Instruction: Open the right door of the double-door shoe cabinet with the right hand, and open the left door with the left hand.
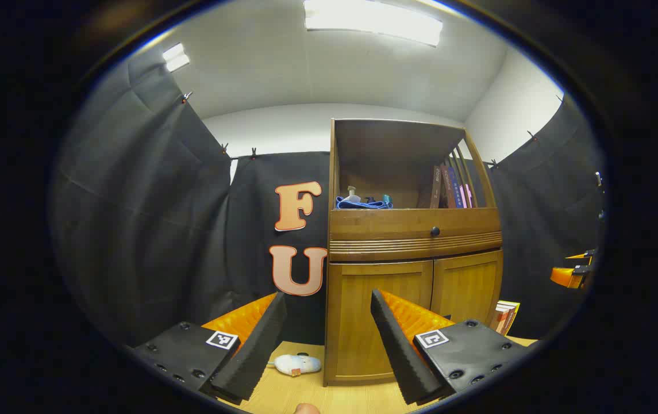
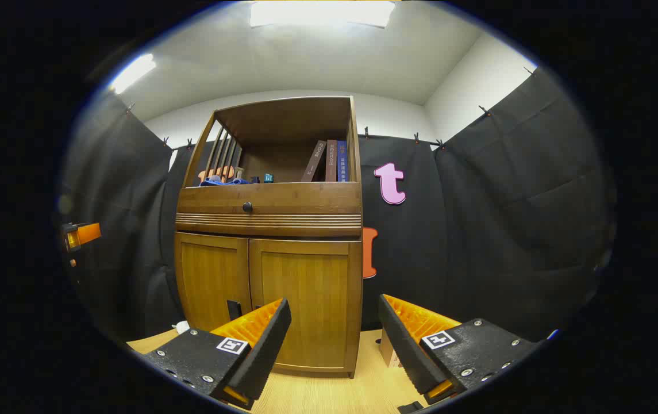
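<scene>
Both doors shut. Your right gripper (image 2: pixel 334 345), fingers spread, faces right door (image 2: pixel 306 302); handle probably at centre seam. Left gripper (image 1: pixel 326 345) spread before left door (image 1: pixel 377 316).

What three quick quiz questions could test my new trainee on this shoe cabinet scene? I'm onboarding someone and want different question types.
1. True or false: both doors of the shoe cabinet are shut.
2. Multiple choice: the right gripper is A) clamped on a door, B) open and short of the cabinet, C) holding a book.
3. Fill in: on the open top shelf, the books stand at the ___ end in the right gripper view.

Key: 1 true, the left door and right door sit flush. 2 B. 3 right.
</scene>
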The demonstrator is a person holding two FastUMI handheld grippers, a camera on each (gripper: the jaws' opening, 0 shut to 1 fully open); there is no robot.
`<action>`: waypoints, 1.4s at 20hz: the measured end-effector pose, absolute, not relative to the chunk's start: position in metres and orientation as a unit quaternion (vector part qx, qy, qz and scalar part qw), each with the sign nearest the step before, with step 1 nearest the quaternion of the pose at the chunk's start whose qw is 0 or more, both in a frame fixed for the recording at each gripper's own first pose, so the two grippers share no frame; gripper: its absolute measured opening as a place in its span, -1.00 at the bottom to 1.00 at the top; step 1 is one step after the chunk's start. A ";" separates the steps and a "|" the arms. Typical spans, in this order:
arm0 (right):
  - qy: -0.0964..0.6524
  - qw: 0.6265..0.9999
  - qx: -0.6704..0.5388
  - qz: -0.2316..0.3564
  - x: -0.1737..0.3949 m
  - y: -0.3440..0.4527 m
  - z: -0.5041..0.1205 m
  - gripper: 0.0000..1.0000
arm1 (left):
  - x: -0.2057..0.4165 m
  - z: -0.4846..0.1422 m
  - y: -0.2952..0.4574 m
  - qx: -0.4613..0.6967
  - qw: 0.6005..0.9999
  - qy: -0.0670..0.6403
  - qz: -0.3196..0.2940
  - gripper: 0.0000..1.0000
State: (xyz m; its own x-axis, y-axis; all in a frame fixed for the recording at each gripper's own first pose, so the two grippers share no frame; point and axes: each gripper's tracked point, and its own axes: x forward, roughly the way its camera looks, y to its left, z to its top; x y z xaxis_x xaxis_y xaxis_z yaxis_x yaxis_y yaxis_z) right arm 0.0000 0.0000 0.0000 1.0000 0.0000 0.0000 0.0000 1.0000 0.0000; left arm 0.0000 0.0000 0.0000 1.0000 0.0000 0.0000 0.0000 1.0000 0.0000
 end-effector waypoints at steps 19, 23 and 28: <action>0.002 1.000 -0.005 0.009 -0.012 0.024 -0.006 0.89 | -0.021 0.001 0.011 0.000 1.000 -0.013 0.003 0.89; 0.021 1.000 -0.009 0.017 -0.005 0.045 -0.035 0.89 | -0.024 -0.008 0.010 -0.004 1.000 -0.009 -0.004 0.89; 0.037 0.999 0.002 0.038 0.016 0.082 -0.074 0.89 | -0.022 -0.026 0.015 -0.003 1.000 0.008 0.000 0.93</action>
